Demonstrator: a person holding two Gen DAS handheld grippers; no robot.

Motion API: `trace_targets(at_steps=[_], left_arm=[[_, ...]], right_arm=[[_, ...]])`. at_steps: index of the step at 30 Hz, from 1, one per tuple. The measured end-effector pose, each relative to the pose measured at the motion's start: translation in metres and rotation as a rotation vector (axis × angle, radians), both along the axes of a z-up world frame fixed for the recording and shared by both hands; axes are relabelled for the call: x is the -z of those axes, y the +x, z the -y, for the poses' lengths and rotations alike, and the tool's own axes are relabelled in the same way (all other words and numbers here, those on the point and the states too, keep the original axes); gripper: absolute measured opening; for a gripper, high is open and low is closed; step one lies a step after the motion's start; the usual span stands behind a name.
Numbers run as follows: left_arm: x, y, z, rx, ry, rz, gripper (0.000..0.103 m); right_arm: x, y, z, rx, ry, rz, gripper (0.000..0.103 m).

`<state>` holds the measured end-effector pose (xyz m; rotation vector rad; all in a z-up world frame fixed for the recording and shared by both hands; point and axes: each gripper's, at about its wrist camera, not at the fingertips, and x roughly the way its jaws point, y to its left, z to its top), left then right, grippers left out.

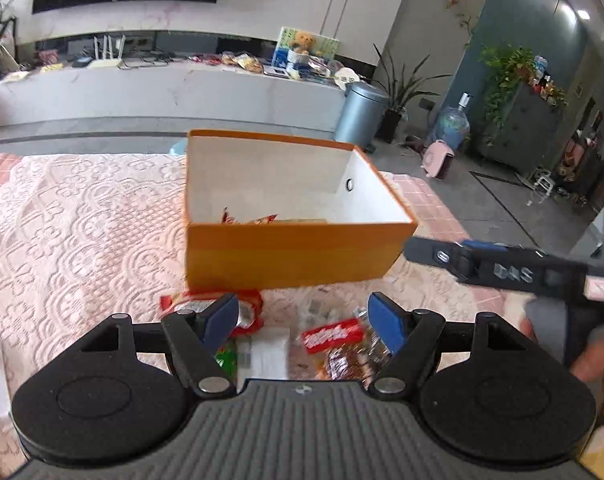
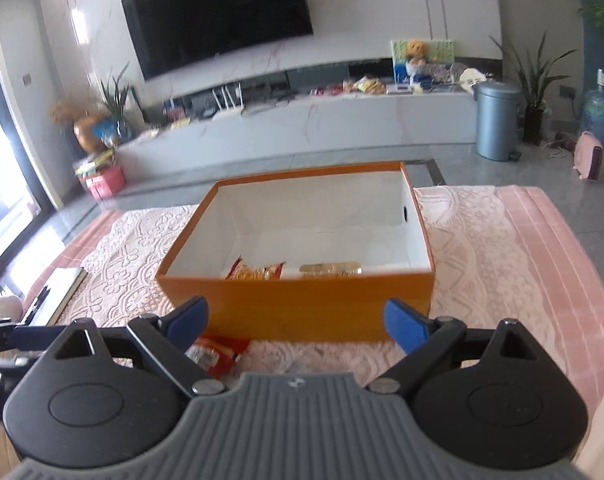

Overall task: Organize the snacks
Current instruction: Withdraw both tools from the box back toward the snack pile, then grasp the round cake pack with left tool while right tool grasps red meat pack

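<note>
An open orange box (image 1: 289,254) with a white inside stands on the lace tablecloth; it also shows in the right wrist view (image 2: 302,312). Inside lie a red-orange snack packet (image 2: 255,271) and a gold-wrapped snack (image 2: 330,269). Loose snacks lie in front of the box: a red wrapper (image 1: 245,308), a red bar (image 1: 333,335), a brown packet (image 1: 348,364) and a green one (image 1: 226,358). My left gripper (image 1: 304,320) is open and empty above these snacks. My right gripper (image 2: 297,322) is open and empty before the box's front wall, with a red wrapper (image 2: 215,354) below its left finger.
The right gripper's black body (image 1: 502,270) reaches in beside the box's right corner. A notebook with a pen (image 2: 57,292) lies on the table's left. The pink table edge (image 2: 562,240) runs at right; a grey bin (image 2: 496,120) and TV bench (image 2: 302,120) stand beyond.
</note>
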<state>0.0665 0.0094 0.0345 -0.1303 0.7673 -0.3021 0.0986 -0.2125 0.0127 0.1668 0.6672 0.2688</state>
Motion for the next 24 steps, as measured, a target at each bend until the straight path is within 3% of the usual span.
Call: trace_targets(at_steps=[5,8,12,20,24], left_arm=[[0.024,-0.016,0.0,-0.009,0.06,0.029,0.087],[0.041,-0.022,0.0,-0.026,0.115,0.031,0.087],[0.064,-0.019,-0.01,-0.082,0.158,-0.01,0.087],[0.091,-0.01,-0.034,-0.183,0.099,-0.054,0.087],[0.102,-0.005,-0.034,-0.187,0.089,-0.06,0.087]], right_arm=[[0.035,-0.049,0.003,0.061,0.064,0.071,0.092],[0.062,-0.068,-0.011,0.121,-0.004,0.11,0.091],[0.083,-0.074,-0.035,0.065,-0.12,0.111,0.088],[0.111,-0.072,-0.06,-0.024,-0.227,0.135,0.072],[0.119,-0.072,-0.069,-0.058,-0.266,0.144,0.071]])
